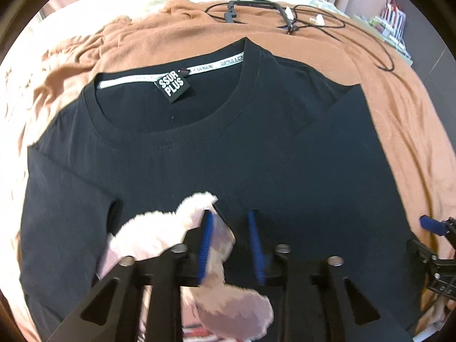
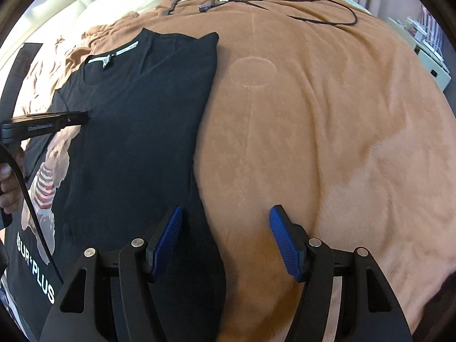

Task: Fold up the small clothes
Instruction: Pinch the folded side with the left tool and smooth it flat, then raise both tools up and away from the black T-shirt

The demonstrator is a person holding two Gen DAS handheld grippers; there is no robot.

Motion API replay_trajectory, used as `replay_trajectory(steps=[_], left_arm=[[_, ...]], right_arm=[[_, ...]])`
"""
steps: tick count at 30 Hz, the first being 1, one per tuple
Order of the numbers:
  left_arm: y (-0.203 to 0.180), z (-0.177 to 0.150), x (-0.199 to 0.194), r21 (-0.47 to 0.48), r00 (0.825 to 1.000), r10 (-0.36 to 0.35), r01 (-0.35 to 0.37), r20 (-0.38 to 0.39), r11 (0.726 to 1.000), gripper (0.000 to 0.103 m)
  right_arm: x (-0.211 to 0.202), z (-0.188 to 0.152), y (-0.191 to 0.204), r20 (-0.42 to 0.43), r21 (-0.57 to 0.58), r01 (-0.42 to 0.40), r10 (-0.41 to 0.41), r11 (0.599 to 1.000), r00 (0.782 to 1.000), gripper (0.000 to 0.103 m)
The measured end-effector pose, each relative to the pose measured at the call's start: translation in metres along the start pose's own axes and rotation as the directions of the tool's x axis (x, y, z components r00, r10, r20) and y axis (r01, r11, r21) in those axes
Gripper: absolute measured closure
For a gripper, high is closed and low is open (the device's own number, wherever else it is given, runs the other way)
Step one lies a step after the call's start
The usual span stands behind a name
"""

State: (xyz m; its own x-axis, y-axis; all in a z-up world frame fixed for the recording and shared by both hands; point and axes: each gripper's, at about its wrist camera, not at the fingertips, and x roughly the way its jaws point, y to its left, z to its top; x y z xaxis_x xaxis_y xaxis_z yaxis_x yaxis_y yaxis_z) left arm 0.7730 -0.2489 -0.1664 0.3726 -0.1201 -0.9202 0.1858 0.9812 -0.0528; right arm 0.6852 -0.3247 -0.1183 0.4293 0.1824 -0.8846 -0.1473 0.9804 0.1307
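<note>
Right gripper [image 2: 225, 239] agape beside T-shirt [image 2: 136, 131]

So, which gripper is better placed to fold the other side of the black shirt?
Probably the left gripper: it hovers open above the black shirt, whose left sleeve lies unfolded. The right gripper, also open, straddles the already folded edge, half over the brown blanket.

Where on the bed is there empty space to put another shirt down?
The big bare stretch of brown blanket right of the black T-shirt, below the tangled black cables. The left is crowded: the shirt fills it, and rumpled blanket lies beyond.
</note>
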Motion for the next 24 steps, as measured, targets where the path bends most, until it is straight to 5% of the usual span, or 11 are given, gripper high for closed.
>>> replay_trajectory(steps=[2, 12, 24], left_arm=[[-0.004, -0.008, -0.006, 0.001, 1.000, -0.011, 0.011, 0.006, 1.000, 0.060], [-0.052, -0.040, -0.022, 0.038, 0.997, -0.069, 0.069, -0.024, 0.997, 0.060], [-0.071, -0.070, -0.016, -0.051, 0.979, -0.166, 0.161, -0.116, 0.986, 0.060]], right_arm=[[-0.005, -0.001, 0.005, -0.002, 0.013, 0.013, -0.013, 1.000, 1.000, 0.041], [-0.032, -0.027, 0.024, 0.032, 0.067, -0.014, 0.011, 0.998, 0.999, 0.041], [-0.074, -0.080, -0.010, 0.095, 0.277, -0.106, 0.082, 0.955, 0.992, 0.041]])
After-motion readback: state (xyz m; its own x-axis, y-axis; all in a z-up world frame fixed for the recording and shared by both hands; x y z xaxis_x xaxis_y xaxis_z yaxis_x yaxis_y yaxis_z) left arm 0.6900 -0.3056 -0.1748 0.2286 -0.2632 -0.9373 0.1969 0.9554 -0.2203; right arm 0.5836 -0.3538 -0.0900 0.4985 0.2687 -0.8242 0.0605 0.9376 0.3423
